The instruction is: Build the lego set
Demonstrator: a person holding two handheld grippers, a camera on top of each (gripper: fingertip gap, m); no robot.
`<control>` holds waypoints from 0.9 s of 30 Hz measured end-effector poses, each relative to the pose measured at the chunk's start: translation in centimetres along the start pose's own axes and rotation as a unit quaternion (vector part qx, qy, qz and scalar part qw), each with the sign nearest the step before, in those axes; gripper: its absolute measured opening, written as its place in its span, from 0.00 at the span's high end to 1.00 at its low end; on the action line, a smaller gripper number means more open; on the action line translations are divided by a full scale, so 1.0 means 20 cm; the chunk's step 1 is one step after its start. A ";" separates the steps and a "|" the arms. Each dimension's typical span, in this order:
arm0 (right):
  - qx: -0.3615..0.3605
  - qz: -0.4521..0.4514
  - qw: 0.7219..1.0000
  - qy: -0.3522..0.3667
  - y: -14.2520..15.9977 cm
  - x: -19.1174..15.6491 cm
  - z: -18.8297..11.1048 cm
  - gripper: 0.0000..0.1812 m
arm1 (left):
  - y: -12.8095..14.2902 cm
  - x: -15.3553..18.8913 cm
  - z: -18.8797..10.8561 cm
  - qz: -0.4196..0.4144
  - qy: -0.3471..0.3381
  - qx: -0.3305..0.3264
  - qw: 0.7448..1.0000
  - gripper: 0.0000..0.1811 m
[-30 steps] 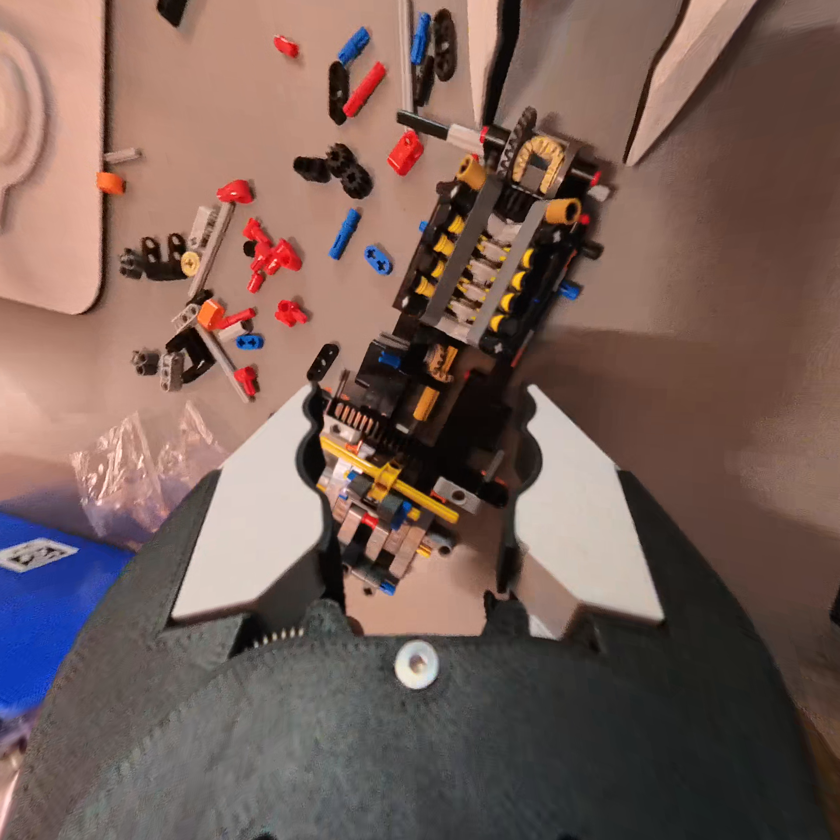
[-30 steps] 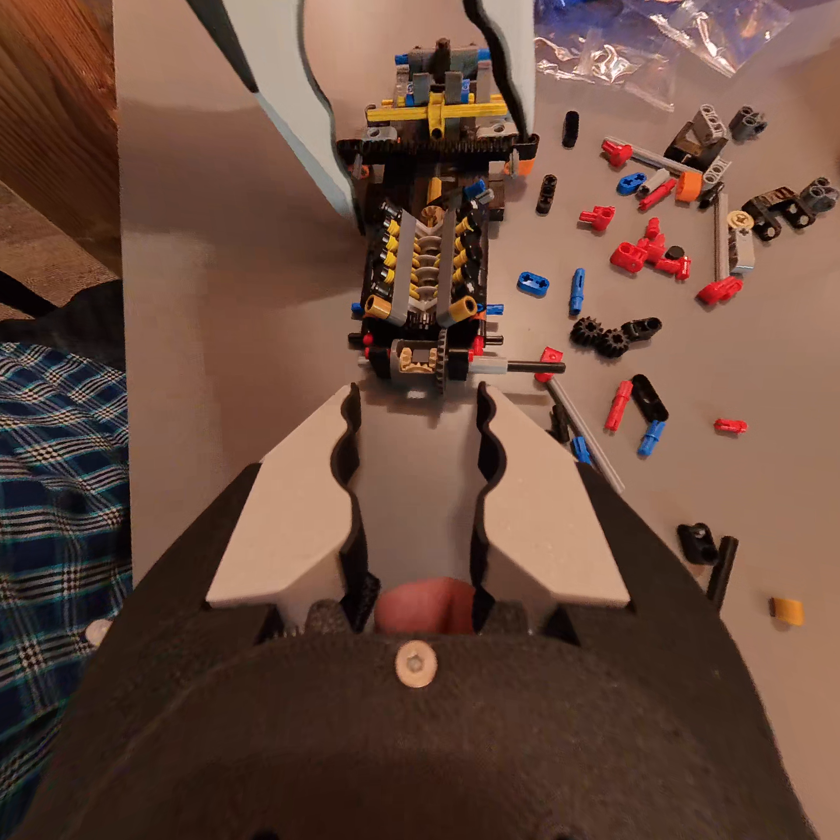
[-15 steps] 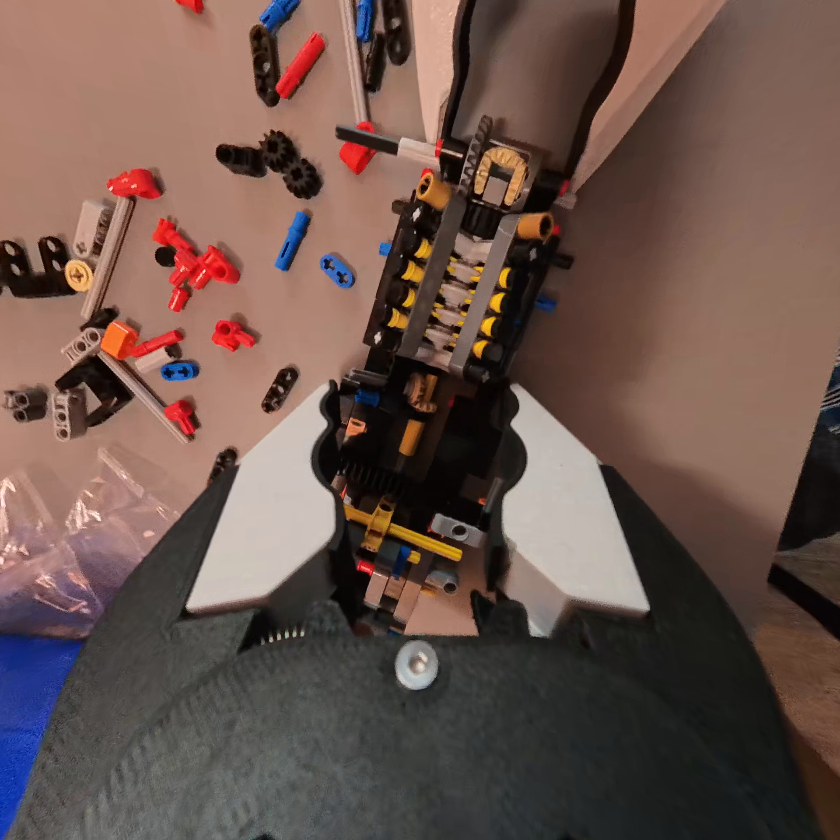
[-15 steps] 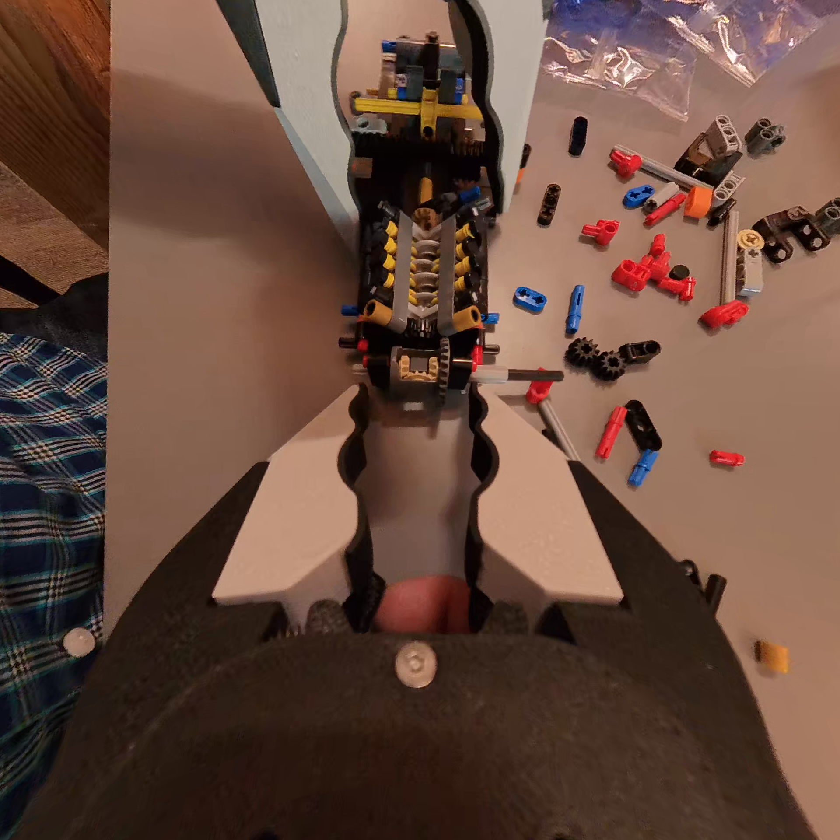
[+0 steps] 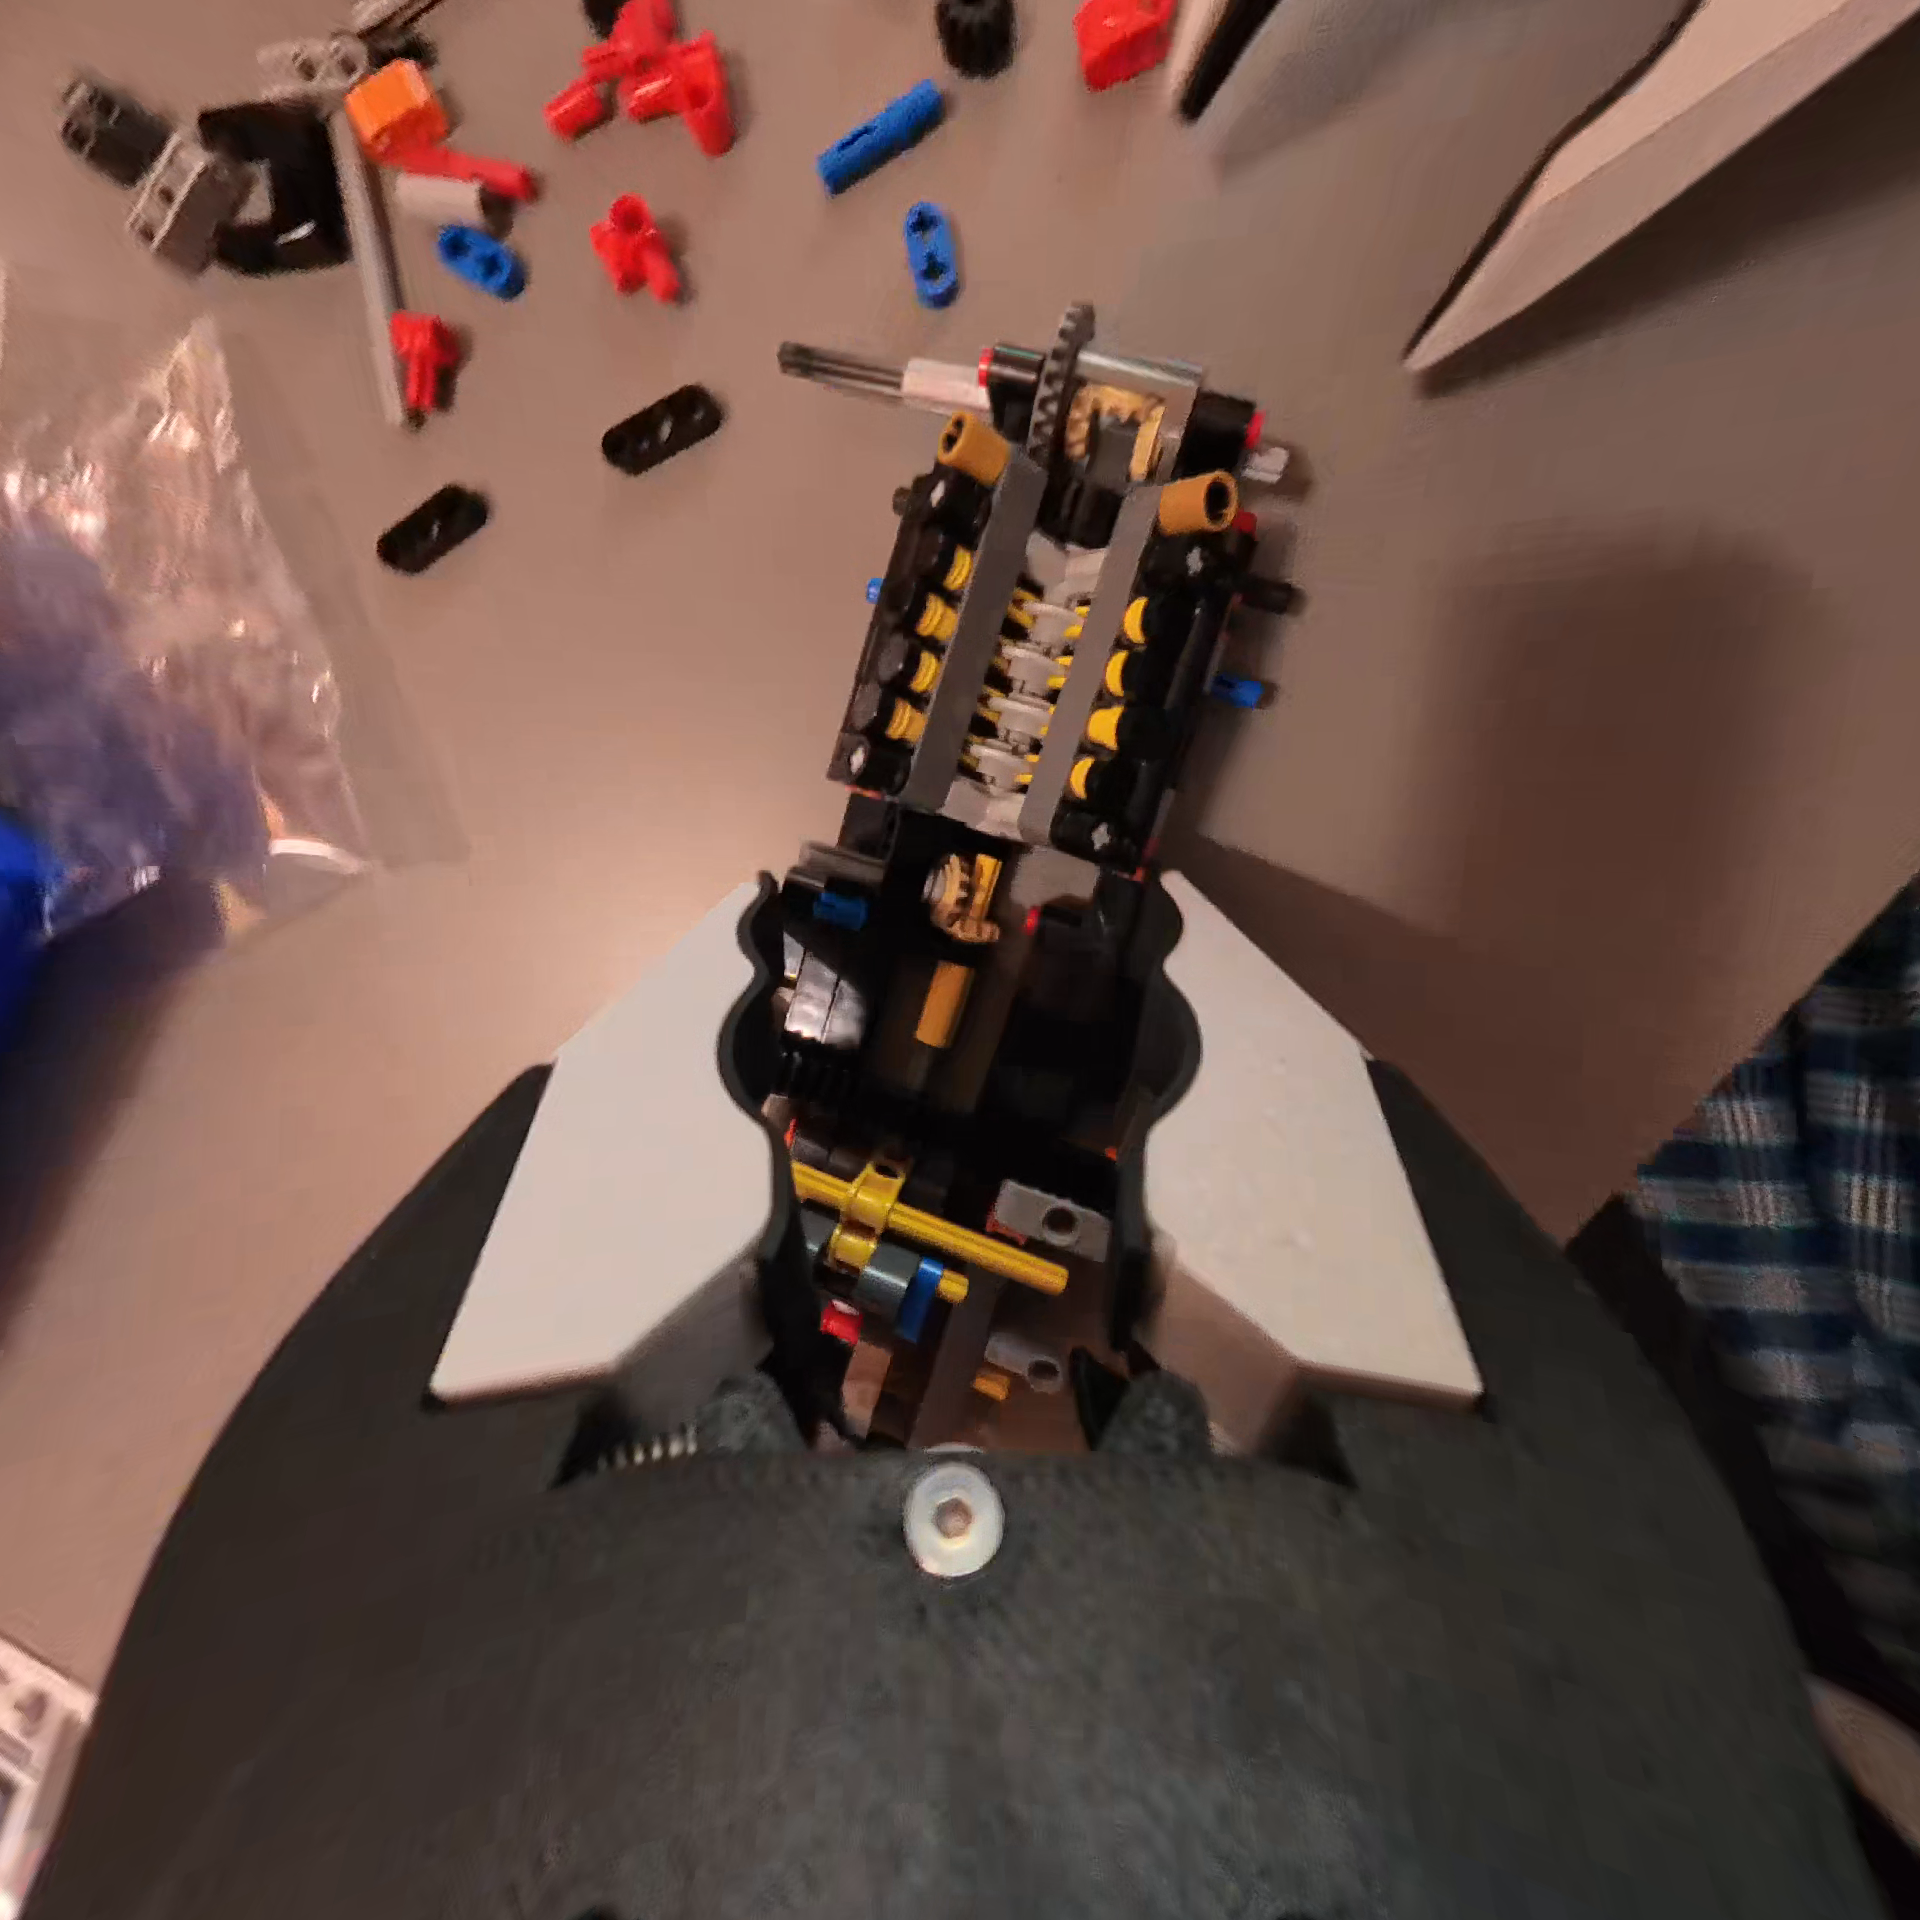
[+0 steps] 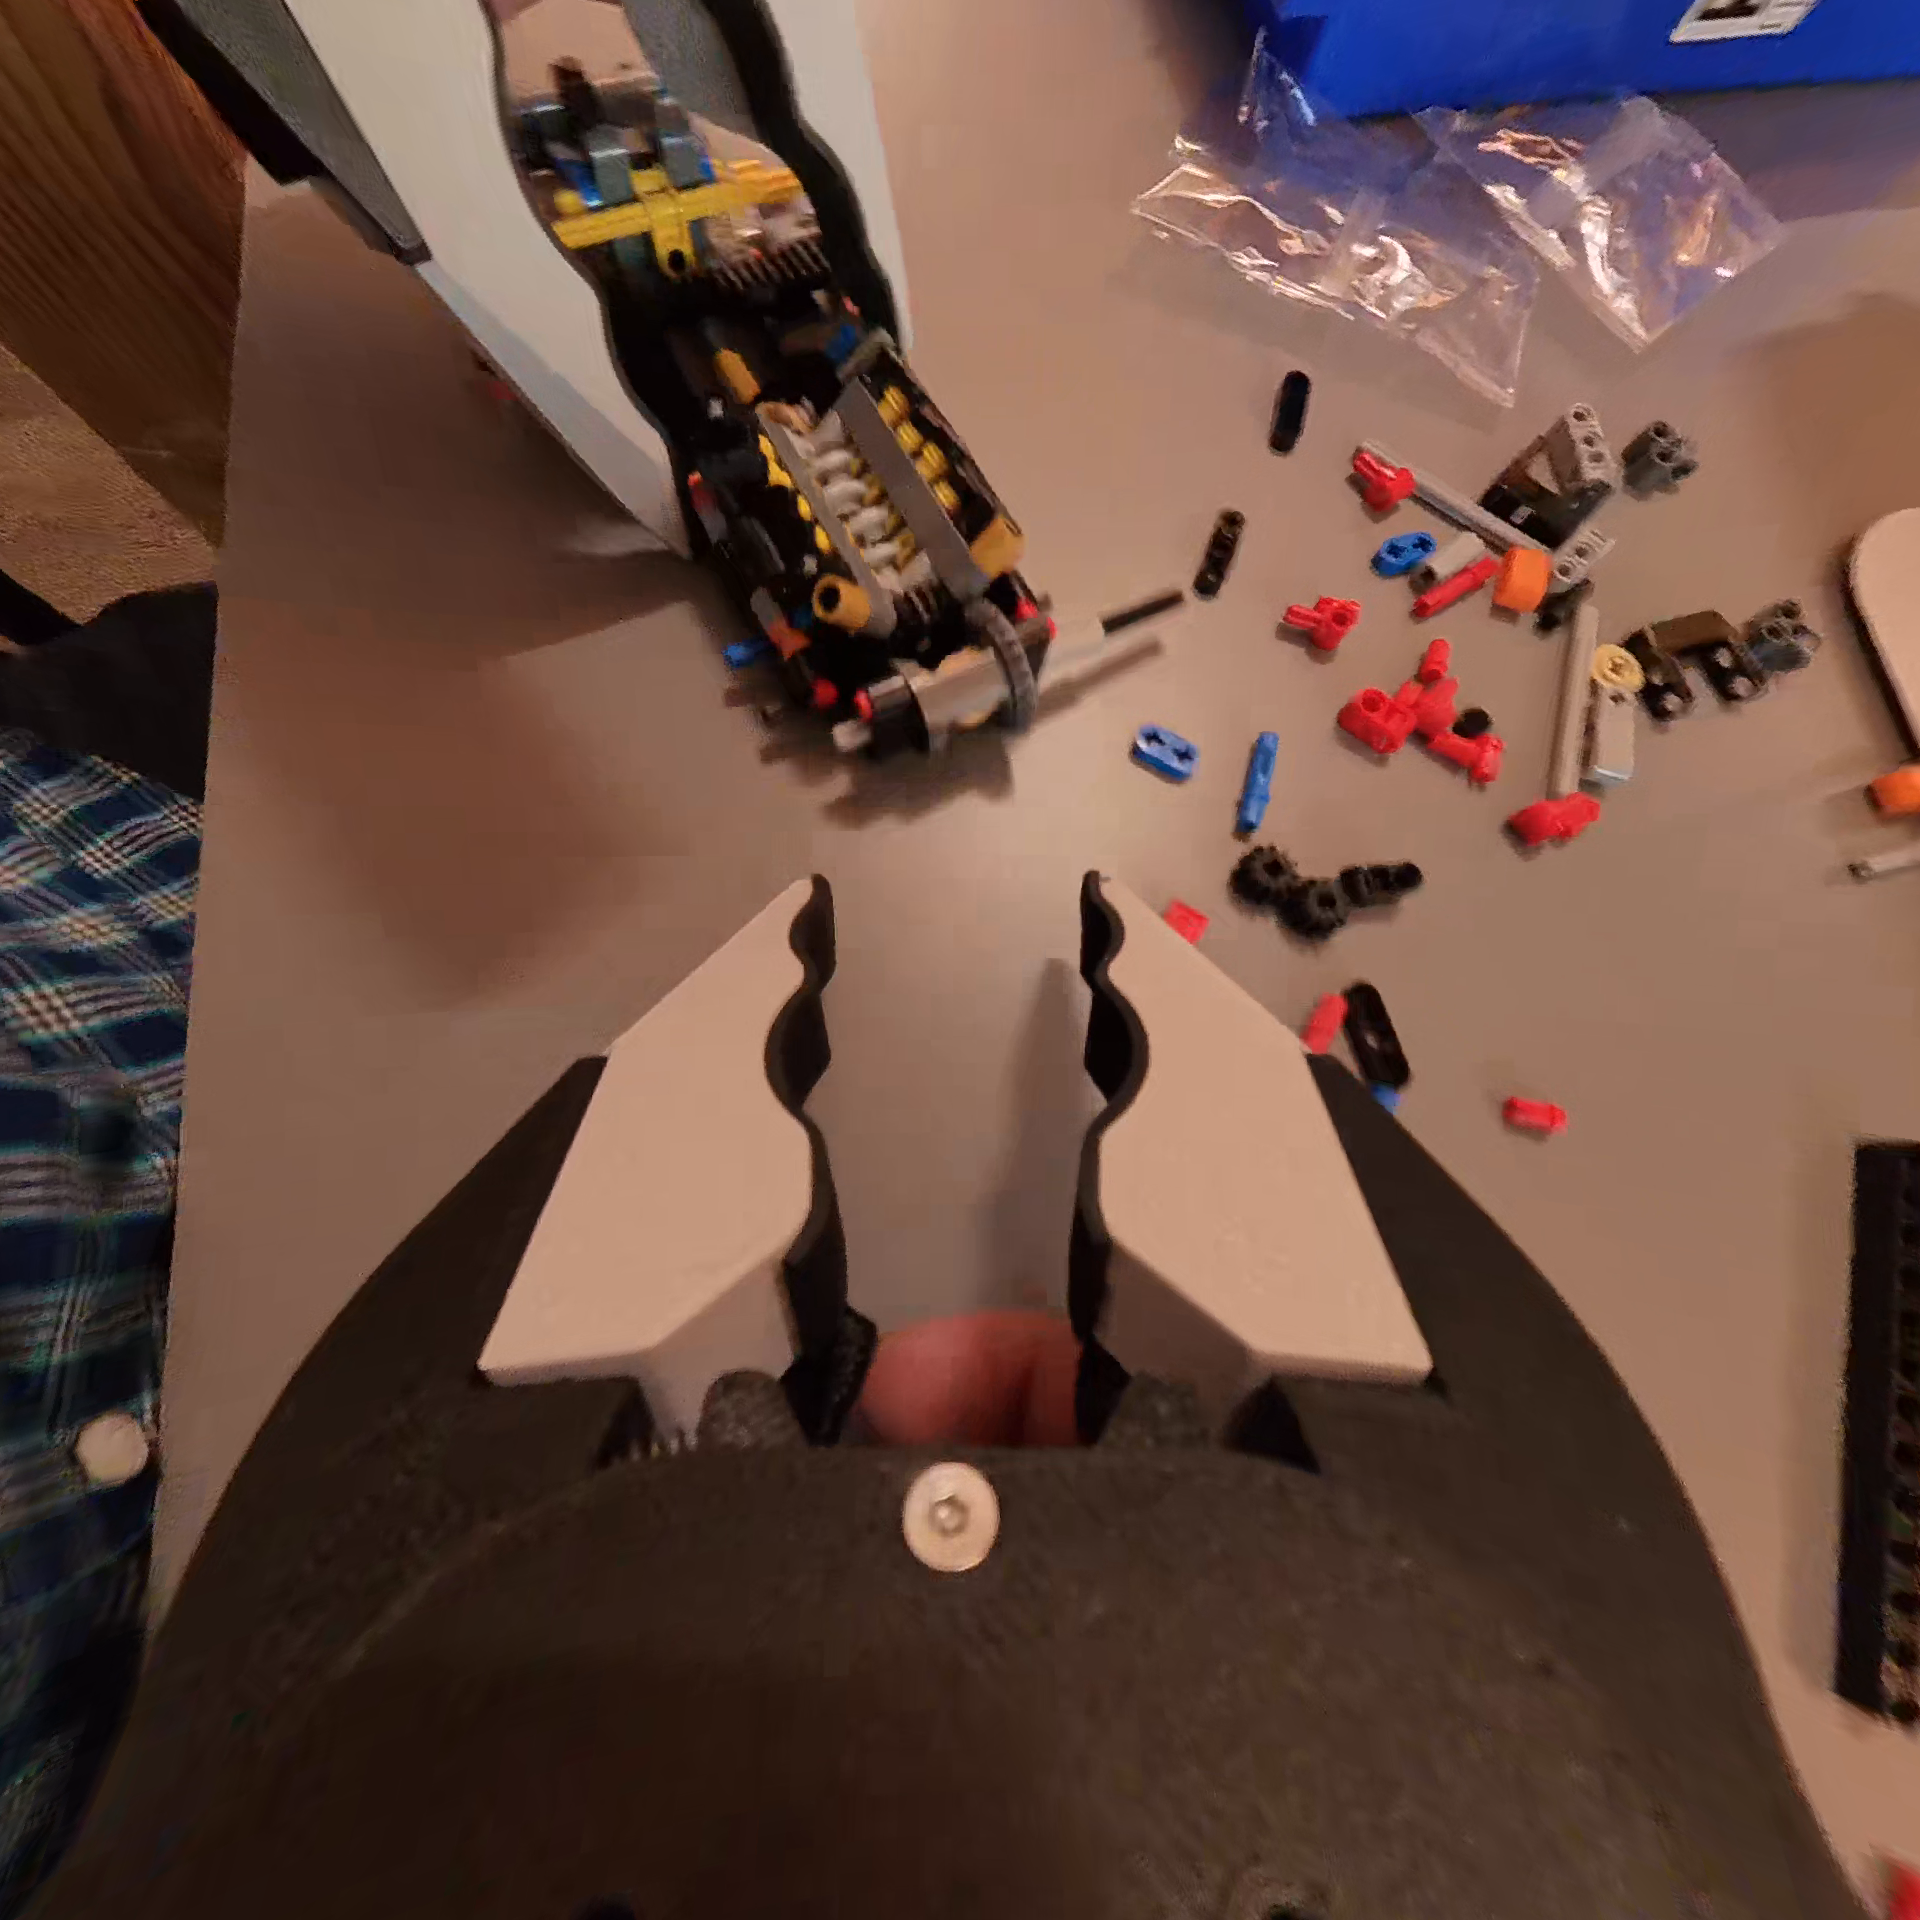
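Left gripper clamped on the near end of a partly built Lego chassis, grey fingers pressed against its black flanks. Model long and narrow, black-framed, carrying a grey V-shaped engine block with yellow pistons, a yellow cross axle near the grasped end, and a dark gear with a tan differential at the far end. From that far end, a black axle in a pale sleeve sticking out sideways. Seen from the right wrist view, chassis angled nose-down toward the tan tabletop, far end at or just above the surface; contact impossible to confirm.

Right gripper spread apart and empty, poised over bare table, well short of the model's free end.

Scattered beyond: red connectors, a blue two-hole liftarm, a blue pin, black gears, short black liftarms, an orange piece among grey beams. Further out, crumpled clear plastic bags beside a blue box. At the table's edge, a plaid sleeve; a long black studded strip at far right.
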State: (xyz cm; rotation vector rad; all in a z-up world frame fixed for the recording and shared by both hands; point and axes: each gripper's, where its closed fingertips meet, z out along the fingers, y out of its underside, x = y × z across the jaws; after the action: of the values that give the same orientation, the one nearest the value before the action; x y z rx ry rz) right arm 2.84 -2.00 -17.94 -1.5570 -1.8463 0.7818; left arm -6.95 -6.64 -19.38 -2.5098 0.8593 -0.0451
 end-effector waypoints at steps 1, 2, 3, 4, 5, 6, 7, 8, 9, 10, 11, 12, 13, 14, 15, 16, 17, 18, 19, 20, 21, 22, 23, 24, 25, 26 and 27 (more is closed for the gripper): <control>-0.001 0.003 1.000 0.008 0.02 0.02 -0.04 0.75 | 0.01 0.00 0.00 -0.018 -0.011 0.004 1.000 0.64; -0.003 0.007 1.000 0.016 0.05 0.04 -0.08 0.76 | 0.01 0.00 -0.01 -0.035 -0.023 0.008 0.999 0.64; -0.005 0.012 1.000 0.025 0.08 0.07 -0.11 0.77 | 0.02 0.01 -0.01 -0.055 -0.033 0.010 0.998 0.64; -0.008 0.017 0.999 0.036 0.11 0.10 -0.15 0.77 | 0.02 0.01 -0.02 -0.070 -0.040 0.013 0.997 0.64; -0.012 0.023 0.999 0.045 0.14 0.12 -0.18 0.77 | 0.03 0.02 -0.02 -0.083 -0.049 0.015 0.995 0.64; -0.013 0.029 0.998 0.053 0.16 0.15 -0.21 0.78 | 0.03 0.01 -0.02 -0.099 -0.057 0.016 0.993 0.64; -0.014 0.033 0.998 0.060 0.18 0.17 -0.24 0.78 | 0.04 0.01 -0.03 -0.113 -0.066 0.014 0.991 0.64; -0.016 0.035 0.997 0.065 0.20 0.19 -0.26 0.78 | 0.04 0.01 -0.03 -0.120 -0.075 0.014 0.990 0.64; -0.019 0.035 0.997 0.069 0.22 0.20 -0.27 0.78 | 0.04 0.01 -0.03 -0.129 -0.087 0.015 0.988 0.64; -0.020 0.034 0.996 0.074 0.23 0.21 -0.27 0.78 | 0.05 0.00 -0.03 -0.141 -0.098 0.015 0.985 0.64; -0.020 0.033 0.996 0.077 0.23 0.21 -0.28 0.78 | 0.05 -0.01 -0.03 -0.149 -0.106 0.016 0.983 0.66; -0.017 0.033 0.996 0.078 0.23 0.21 -0.28 0.78 | 0.05 -0.02 -0.04 -0.160 -0.117 0.018 0.980 0.68; -0.015 0.034 0.996 0.078 0.23 0.21 -0.29 0.78 | 0.05 -0.03 -0.04 -0.179 -0.128 0.019 0.975 0.68; -0.013 0.033 0.996 0.078 0.22 0.21 -0.29 0.78 | 0.05 -0.03 -0.03 -0.189 -0.134 0.023 0.973 0.68; -0.011 0.032 0.996 0.077 0.22 0.21 -0.29 0.78 | 0.04 -0.02 -0.03 -0.190 -0.134 0.028 0.972 0.67; -0.009 0.031 0.996 0.077 0.22 0.20 -0.29 0.78 | 0.04 -0.02 -0.03 -0.193 -0.134 0.030 0.972 0.66; -0.008 0.031 0.997 0.077 0.22 0.20 -0.29 0.77 | 0.03 -0.02 -0.03 -0.194 -0.135 0.031 0.971 0.65; -0.007 0.029 0.997 0.077 0.22 0.20 -0.29 0.77 | 0.02 -0.01 -0.03 -0.191 -0.134 0.035 0.972 0.64; -0.005 0.029 0.997 0.077 0.22 0.20 -0.30 0.77 | 0.02 -0.01 -0.04 -0.191 -0.135 0.039 0.971 0.63; -0.005 0.028 0.997 0.077 0.22 0.20 -0.30 0.77 | 0.01 -0.02 -0.05 -0.188 -0.134 0.042 0.972 0.61; -0.005 0.027 0.997 0.079 0.23 0.20 -0.31 0.77 | 0.00 -0.01 -0.07 -0.182 -0.128 0.046 0.974 0.59; -0.005 0.026 0.996 0.080 0.23 0.21 -0.32 0.78 | -0.01 -0.02 -0.09 -0.175 -0.132 0.055 0.974 0.59; -0.005 0.025 0.996 0.082 0.24 0.22 -0.33 0.80 | -0.02 -0.03 -0.11 -0.165 -0.139 0.059 0.975 0.59; -0.007 0.023 0.996 0.081 0.25 0.22 -0.33 0.83 | -0.03 -0.03 -0.12 -0.153 -0.139 0.059 0.977 0.57; -0.009 0.020 0.997 0.080 0.26 0.22 -0.33 0.85 | -0.03 -0.03 -0.12 -0.141 -0.141 0.056 0.978 0.57; -0.012 0.017 0.996 0.081 0.26 0.23 -0.33 0.86 | -0.03 -0.03 -0.12 -0.130 -0.142 0.053 0.980 0.57; -0.015 0.014 0.997 0.080 0.27 0.23 -0.33 0.88 | -0.04 -0.02 -0.11 -0.121 -0.134 0.050 0.982 0.57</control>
State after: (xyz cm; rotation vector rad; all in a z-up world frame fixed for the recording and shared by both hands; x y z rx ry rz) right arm 10.69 3.67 -17.38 -1.6180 -1.7320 0.6237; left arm -7.34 -6.82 -17.01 -2.4381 0.4321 0.1632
